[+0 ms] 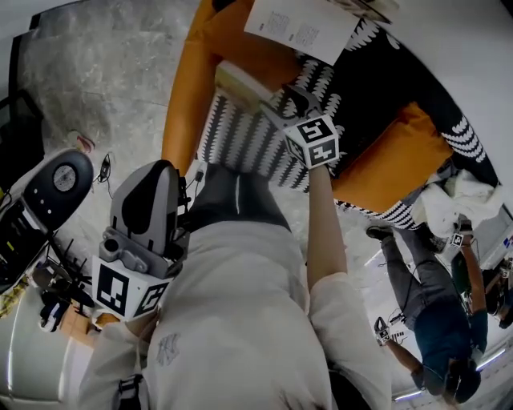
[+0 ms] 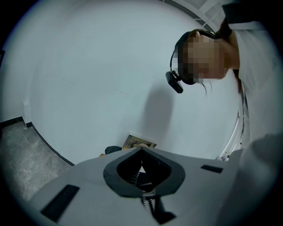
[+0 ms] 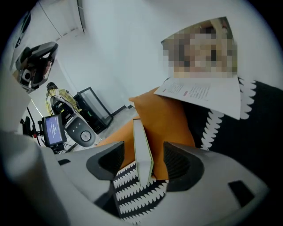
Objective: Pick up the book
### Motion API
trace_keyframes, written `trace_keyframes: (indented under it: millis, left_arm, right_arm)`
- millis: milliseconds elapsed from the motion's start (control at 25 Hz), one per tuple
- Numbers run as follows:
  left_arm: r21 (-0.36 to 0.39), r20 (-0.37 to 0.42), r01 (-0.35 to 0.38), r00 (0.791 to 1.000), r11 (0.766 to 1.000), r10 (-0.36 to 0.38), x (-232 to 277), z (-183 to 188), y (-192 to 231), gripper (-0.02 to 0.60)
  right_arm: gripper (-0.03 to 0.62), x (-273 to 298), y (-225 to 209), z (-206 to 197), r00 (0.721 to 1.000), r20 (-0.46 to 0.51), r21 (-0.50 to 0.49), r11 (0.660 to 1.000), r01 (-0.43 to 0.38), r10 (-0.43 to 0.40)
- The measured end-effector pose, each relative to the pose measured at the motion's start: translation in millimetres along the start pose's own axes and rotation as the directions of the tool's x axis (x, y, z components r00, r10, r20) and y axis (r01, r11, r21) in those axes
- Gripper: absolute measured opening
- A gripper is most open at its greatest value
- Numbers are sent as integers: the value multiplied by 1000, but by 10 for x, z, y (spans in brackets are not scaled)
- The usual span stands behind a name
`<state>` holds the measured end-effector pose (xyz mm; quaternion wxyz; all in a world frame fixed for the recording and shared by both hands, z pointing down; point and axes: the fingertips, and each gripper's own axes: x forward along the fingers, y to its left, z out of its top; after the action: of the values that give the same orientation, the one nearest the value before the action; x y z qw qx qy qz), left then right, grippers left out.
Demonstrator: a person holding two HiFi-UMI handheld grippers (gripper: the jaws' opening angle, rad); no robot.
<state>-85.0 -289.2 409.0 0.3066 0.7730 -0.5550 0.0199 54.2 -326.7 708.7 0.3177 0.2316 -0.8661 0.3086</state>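
Book (image 3: 142,145) on edge on patterned cloth (image 3: 137,194), between wide-apart fingers of right gripper (image 3: 143,164), untouched.
Looks stiff, light, smooth: best pinched across both flat covers. Fingers of left gripper (image 2: 141,170) closed, empty.

Book (image 1: 240,84) near end hidden behind right claw (image 1: 271,104); open magazine (image 1: 300,24) cut by top edge.
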Motion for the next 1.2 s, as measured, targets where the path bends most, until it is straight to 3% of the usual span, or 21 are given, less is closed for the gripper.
trace_keyframes:
  millis: [200, 480, 800, 1200]
  left_arm:
    - [-8, 0, -8, 1000, 1000, 8, 2, -4, 38, 9]
    - [-15, -3, -25, 1000, 1000, 25, -14, 0, 87, 9]
    - [-31, -4, -43, 999, 999, 43, -26, -31, 124, 9]
    - [-45, 2, -44, 999, 998, 45, -14, -25, 139, 9]
  right_arm:
    - [270, 264, 20, -271, 993, -103, -22, 998, -53, 51]
    - [270, 469, 57, -422, 983, -158, -11, 995, -98, 95]
    - [164, 653, 58, -473, 974, -196, -47, 991, -121, 110]
    - [155, 646, 118, -469, 972, -183, 1, 989, -151, 149]
